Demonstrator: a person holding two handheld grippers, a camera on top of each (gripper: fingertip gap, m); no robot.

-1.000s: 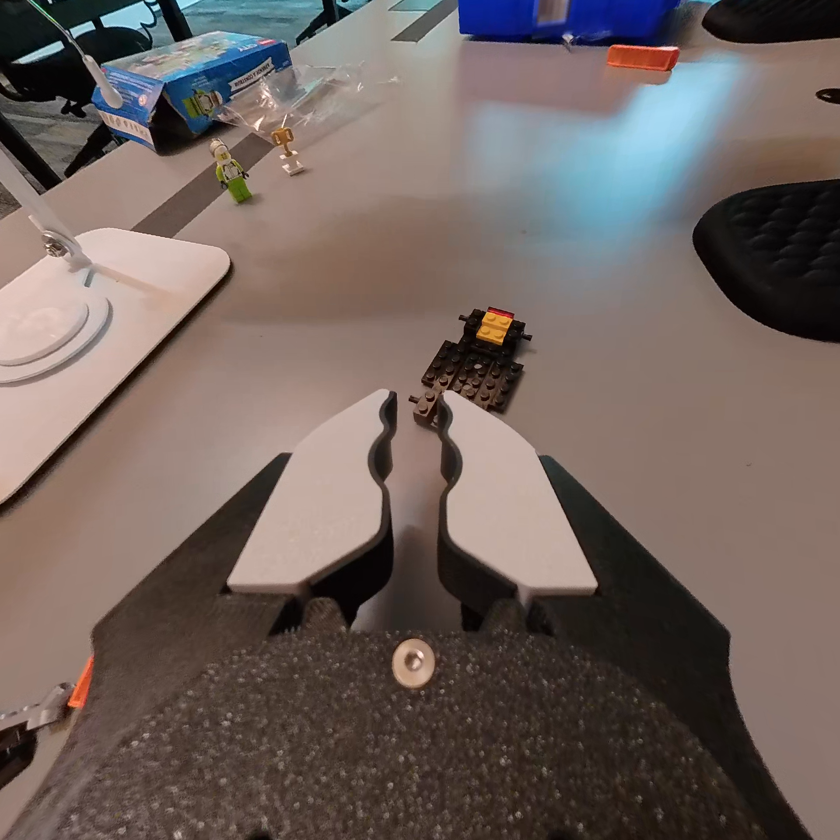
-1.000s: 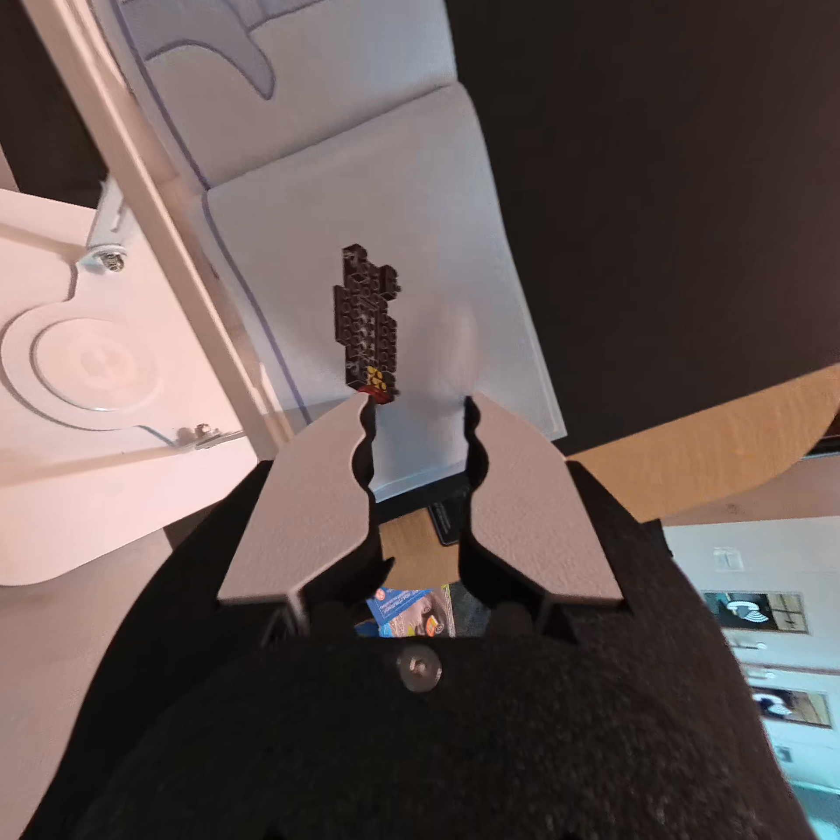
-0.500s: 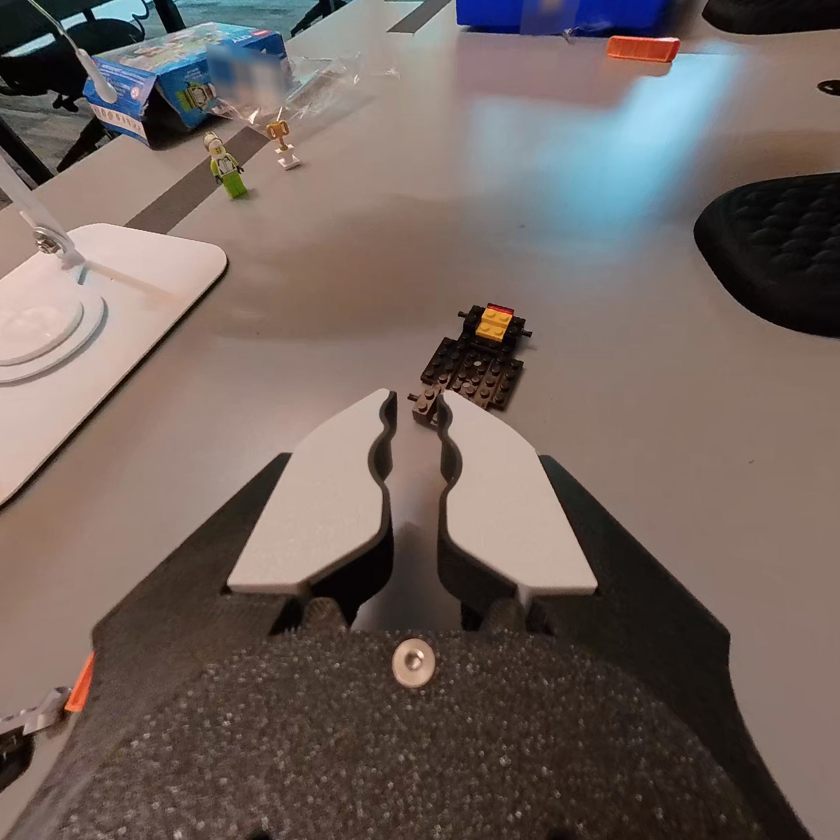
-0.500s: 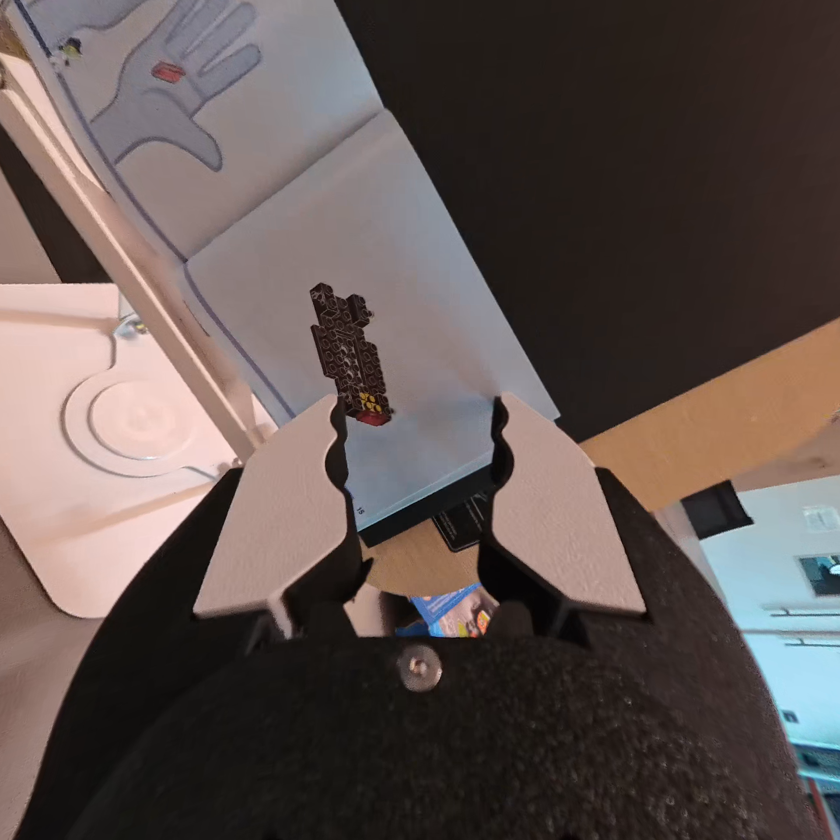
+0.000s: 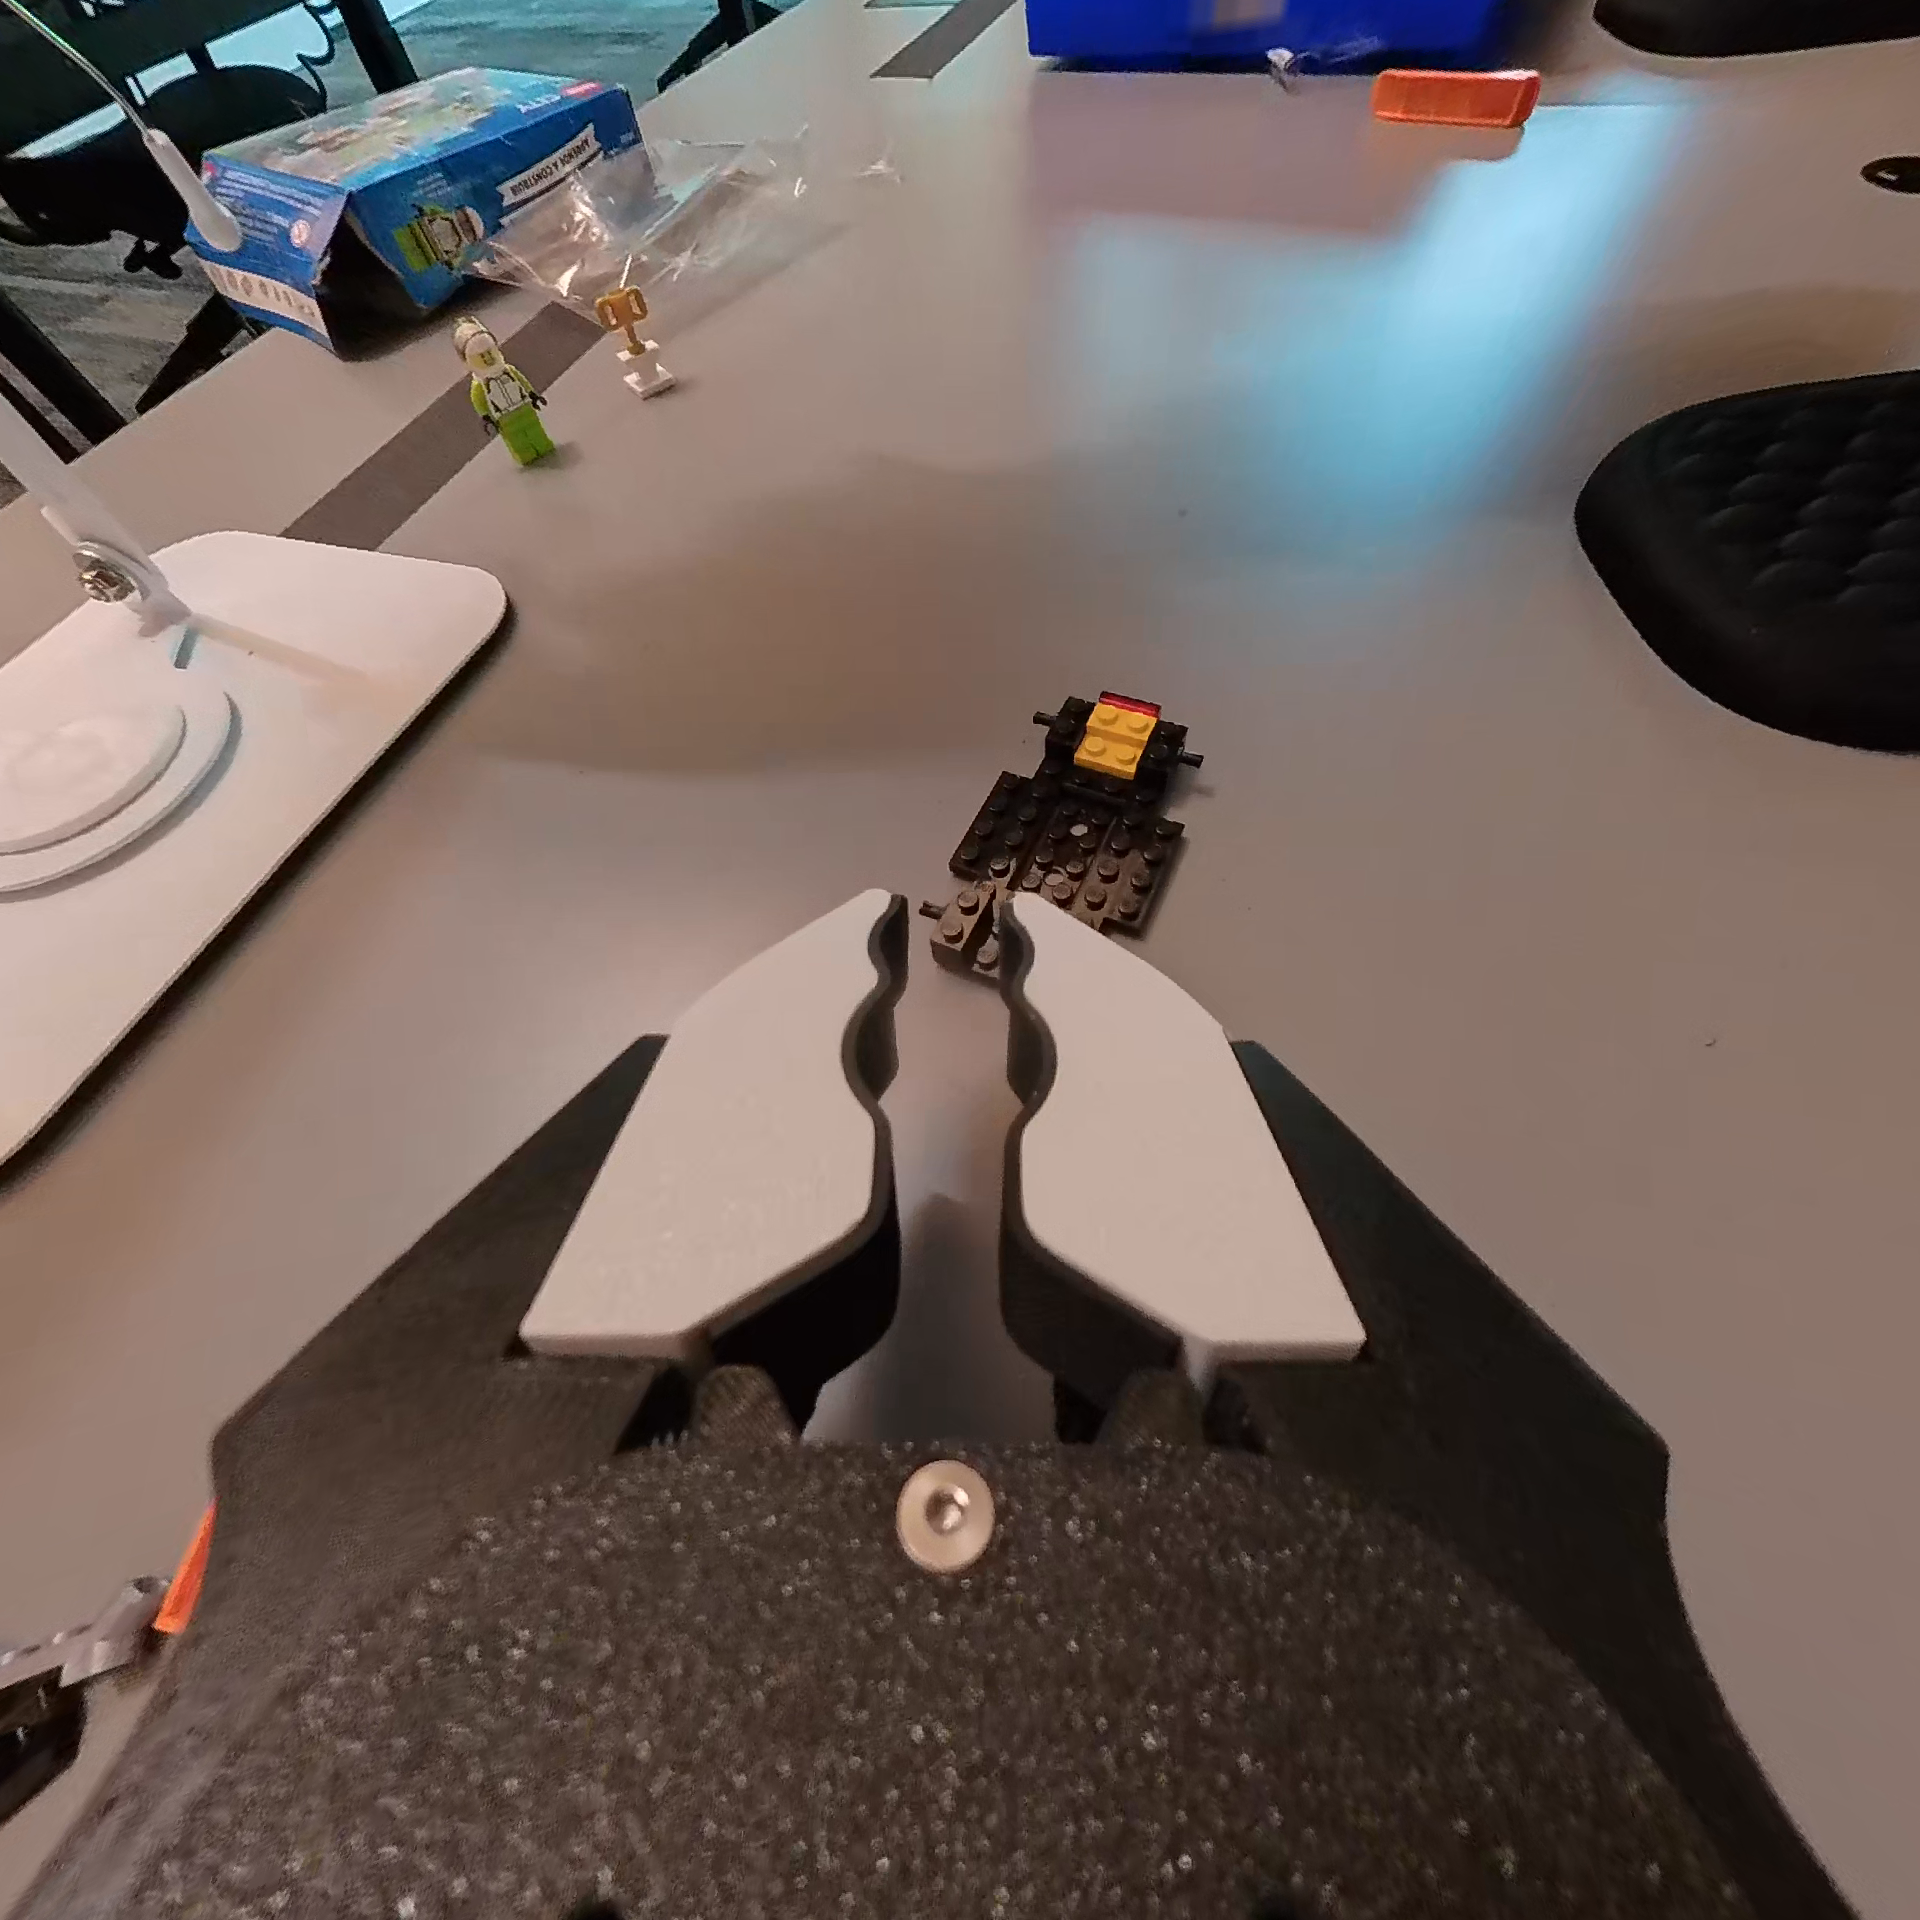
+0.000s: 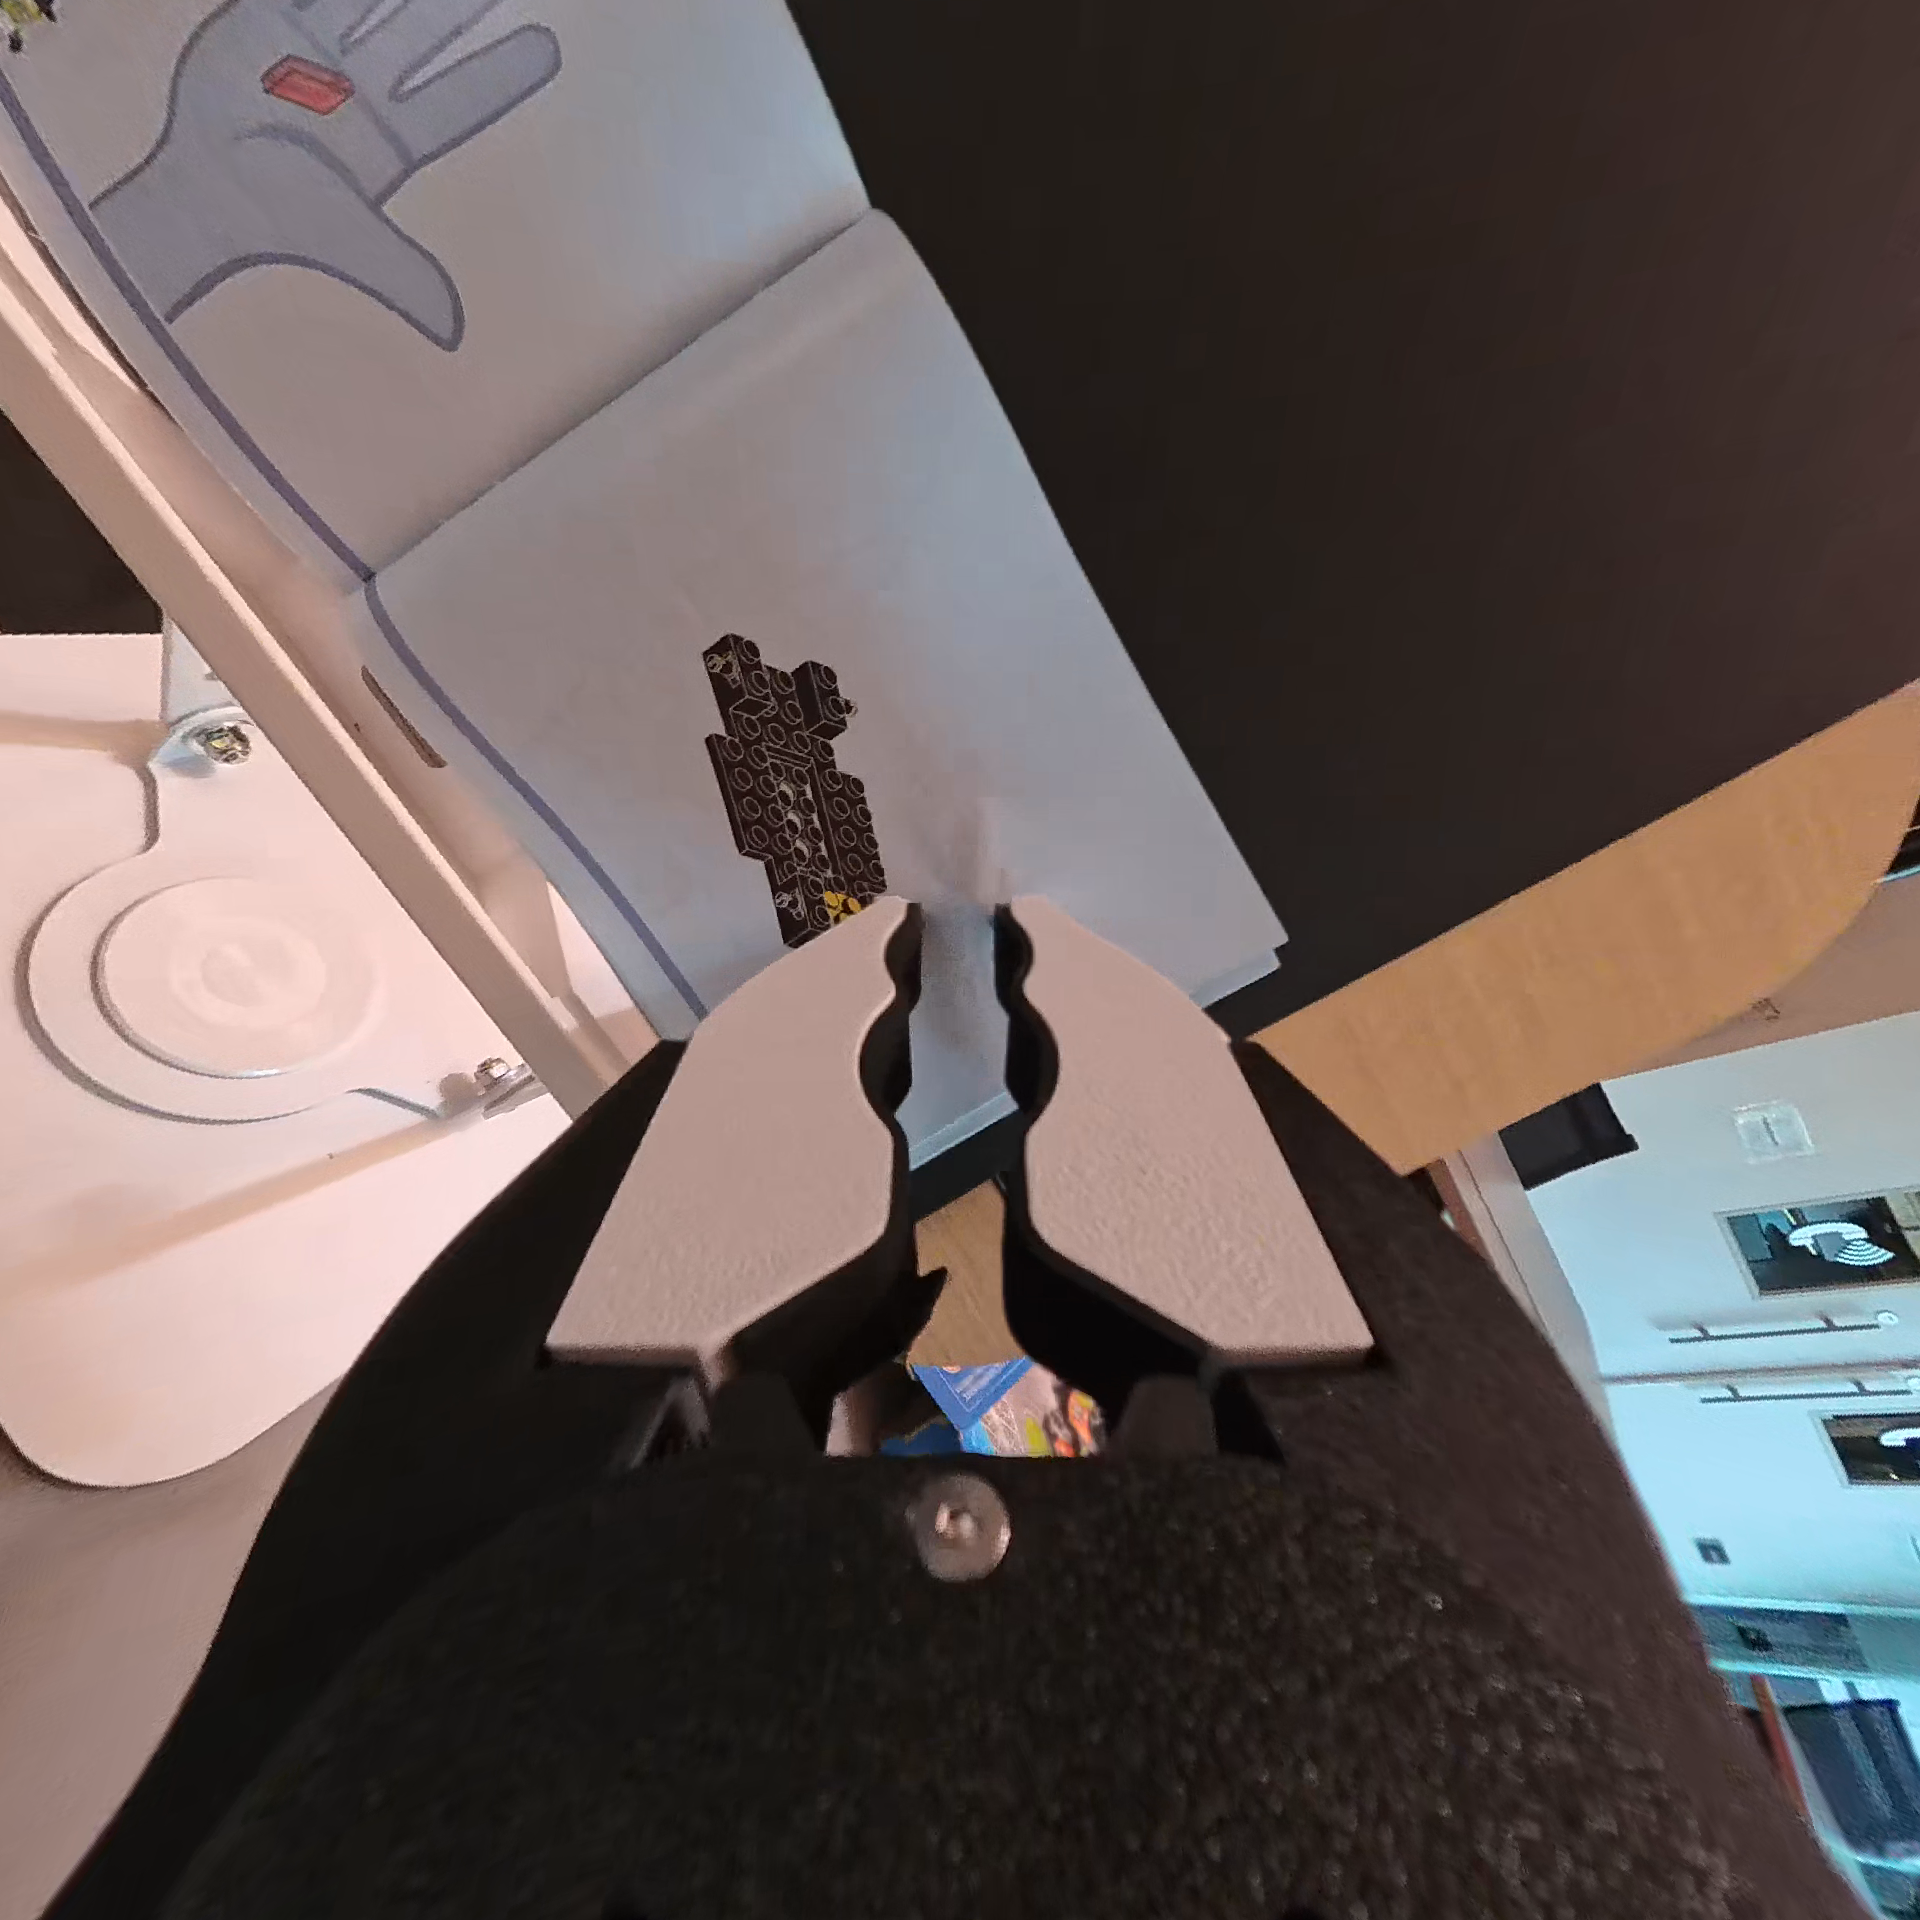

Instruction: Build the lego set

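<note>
A wide grey table point(image 5: 1195, 436) fills the left wrist view; on it lies the half-built Lego car chassis point(image 5: 1075, 821), black plates with a yellow brick point(image 5: 1114, 740) at its far end. The left gripper point(image 5: 951, 920) sits low, just short of the chassis, jaws narrowly apart, with a small dark piece point(image 5: 966, 927) at its tips; whether the right fingertip touches it I cannot tell. Farther off stand a green minifigure point(image 5: 506, 393) and a small gold trophy point(image 5: 634, 338) near the blue box point(image 5: 416, 197). The right gripper point(image 6: 956, 914) is raised toward the open instruction booklet point(image 6: 810, 623) on a white stand point(image 6: 197, 987), jaws nearly closed; a blur at the tips makes it unclear whether they pinch a page. The small piece could skid away if nudged sideways, and the page could crease if pulled hard.
</note>
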